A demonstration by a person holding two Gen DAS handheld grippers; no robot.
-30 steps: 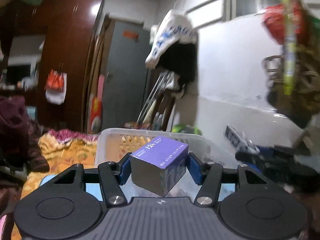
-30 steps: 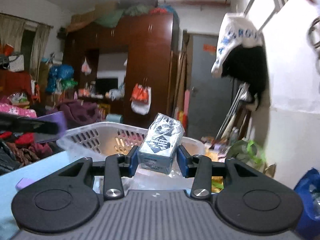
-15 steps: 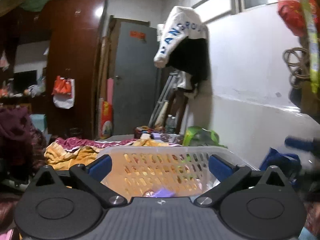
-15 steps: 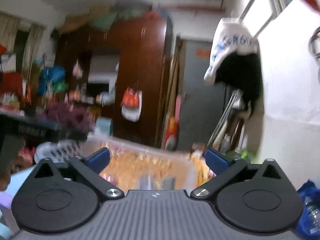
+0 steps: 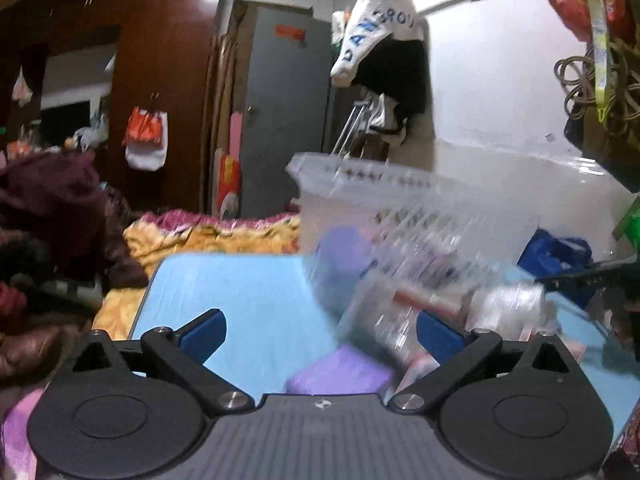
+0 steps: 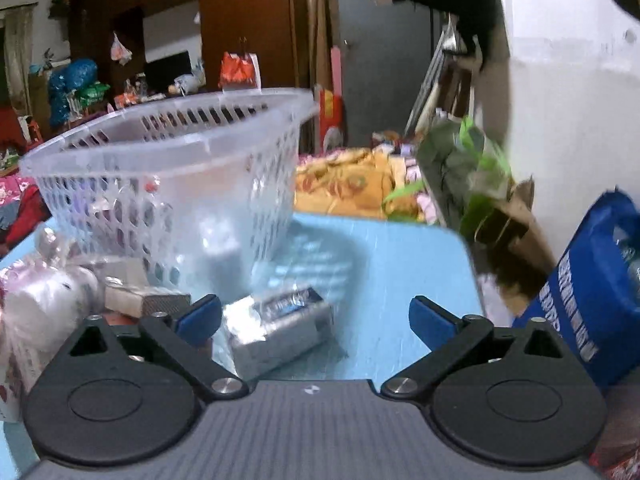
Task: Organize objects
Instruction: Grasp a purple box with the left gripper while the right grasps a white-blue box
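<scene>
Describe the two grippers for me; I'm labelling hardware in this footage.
Both look alike. The left gripper and right gripper each have a ribbed dark grey body with a small white mark, two round black discs, black linkage bars with silver pivot bolts, and blue fingers. No cables or sleeves show.

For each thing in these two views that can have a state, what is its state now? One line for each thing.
left gripper: open, grips nothing.
right gripper: jaws wide but closing, nothing pressed between them.
basket: upright on the blue table, items inside.
silver box: lying on its side on the table, outside the basket.
purple box: lying on the table, blurred.
grey door: shut.
</scene>
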